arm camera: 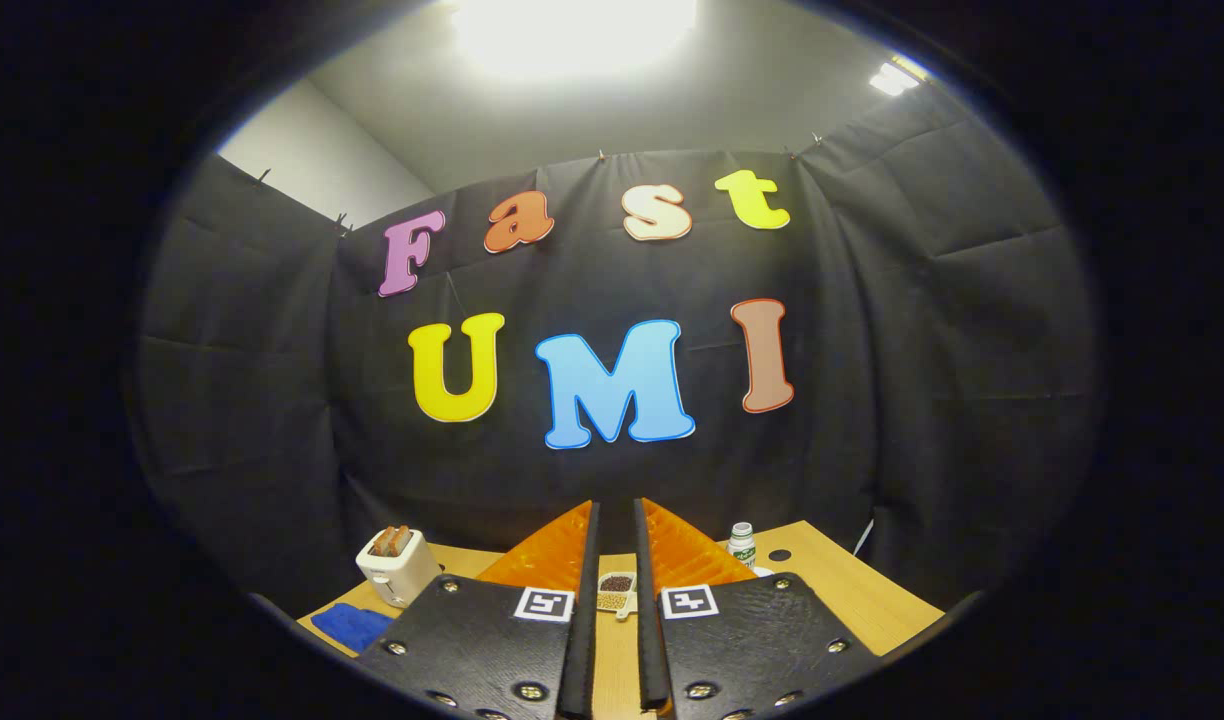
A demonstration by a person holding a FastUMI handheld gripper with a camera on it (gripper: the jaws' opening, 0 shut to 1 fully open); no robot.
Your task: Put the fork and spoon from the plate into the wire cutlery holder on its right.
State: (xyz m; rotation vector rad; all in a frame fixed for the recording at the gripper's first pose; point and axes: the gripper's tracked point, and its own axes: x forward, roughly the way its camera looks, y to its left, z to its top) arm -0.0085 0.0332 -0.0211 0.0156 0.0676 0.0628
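My gripper [614, 512] is held level above the wooden table [852, 590] and points at the booth's back wall. Its two fingers stand almost together, with only a narrow slit between them and nothing in it. Through that slit, just beyond the fingers, I see a small divided dish [615, 590] with dark and pale grains in it.
A white toaster [397, 566] with toast in its slots stands on the table beyond the left finger. A blue cloth [352, 625] lies in front of it. A small white bottle [741, 545] with a green label stands beyond the right finger.
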